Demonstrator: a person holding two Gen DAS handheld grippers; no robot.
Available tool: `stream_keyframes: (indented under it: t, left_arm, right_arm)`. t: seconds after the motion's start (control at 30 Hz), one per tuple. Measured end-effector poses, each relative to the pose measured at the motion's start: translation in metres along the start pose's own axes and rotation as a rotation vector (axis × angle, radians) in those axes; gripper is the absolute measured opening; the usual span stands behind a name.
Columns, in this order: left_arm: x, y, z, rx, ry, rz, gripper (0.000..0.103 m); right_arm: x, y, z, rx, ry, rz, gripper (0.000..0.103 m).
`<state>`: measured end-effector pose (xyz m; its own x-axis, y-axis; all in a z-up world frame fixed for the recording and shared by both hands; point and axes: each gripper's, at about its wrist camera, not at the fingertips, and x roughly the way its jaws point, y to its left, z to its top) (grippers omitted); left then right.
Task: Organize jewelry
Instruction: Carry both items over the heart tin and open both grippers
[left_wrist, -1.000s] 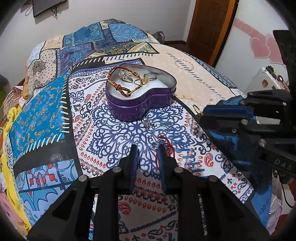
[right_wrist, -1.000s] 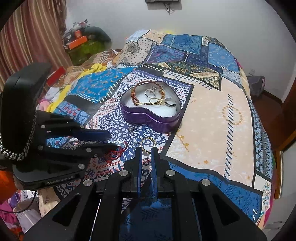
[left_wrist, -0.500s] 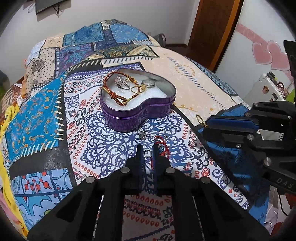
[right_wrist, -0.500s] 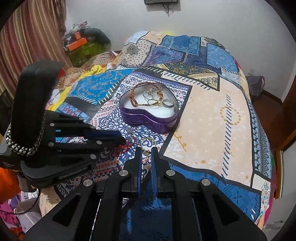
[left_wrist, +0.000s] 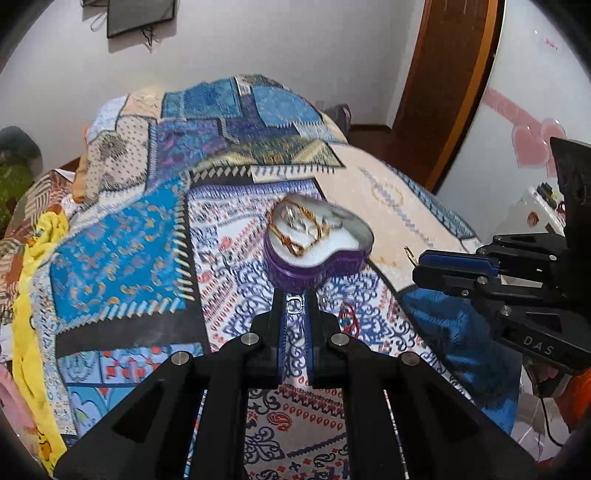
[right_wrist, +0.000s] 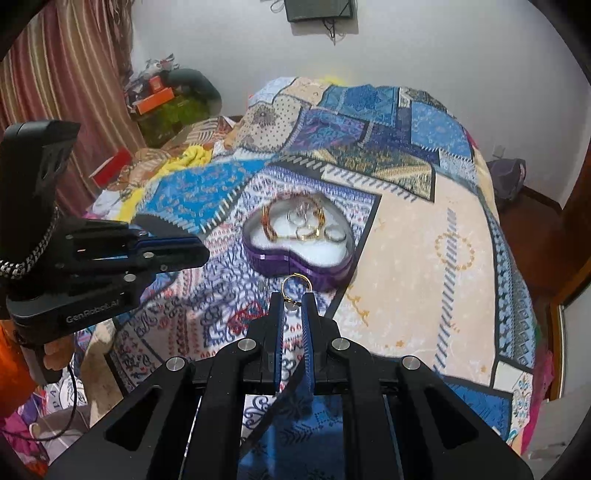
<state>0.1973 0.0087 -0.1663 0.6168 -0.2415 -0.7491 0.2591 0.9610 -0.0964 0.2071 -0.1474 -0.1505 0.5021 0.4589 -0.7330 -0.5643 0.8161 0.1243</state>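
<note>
jewelry: left tongs (left_wrist: 295, 303) pinch one silver ring (left_wrist: 294, 304); right tongs (right_wrist: 293, 300) pinch one gold ring (right_wrist: 296, 283); one purple tin (right_wrist: 266, 259).

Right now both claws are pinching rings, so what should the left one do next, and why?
Probably carry the left claw forward over the purple heart tin before opening. It is shut on a small silver ring, the tin sits just ahead, and other rings already lie inside.

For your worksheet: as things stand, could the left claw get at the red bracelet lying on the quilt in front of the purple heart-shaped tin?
Probably not right away. The left claw is shut on a small silver ring, so it has no free grip. The red bracelet lies uncovered on the quilt, just right of the claw's tips.
</note>
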Motion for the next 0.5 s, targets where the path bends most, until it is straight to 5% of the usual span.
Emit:
stream_keyframes:
  t: [0.5]
  left_arm:
    - [-0.011, -0.007, 0.036, 0.018, -0.103, -0.012, 0.007]
  right_arm:
    - [0.005, 0.0, 0.025, -0.011, -0.048, -0.008, 0.008]
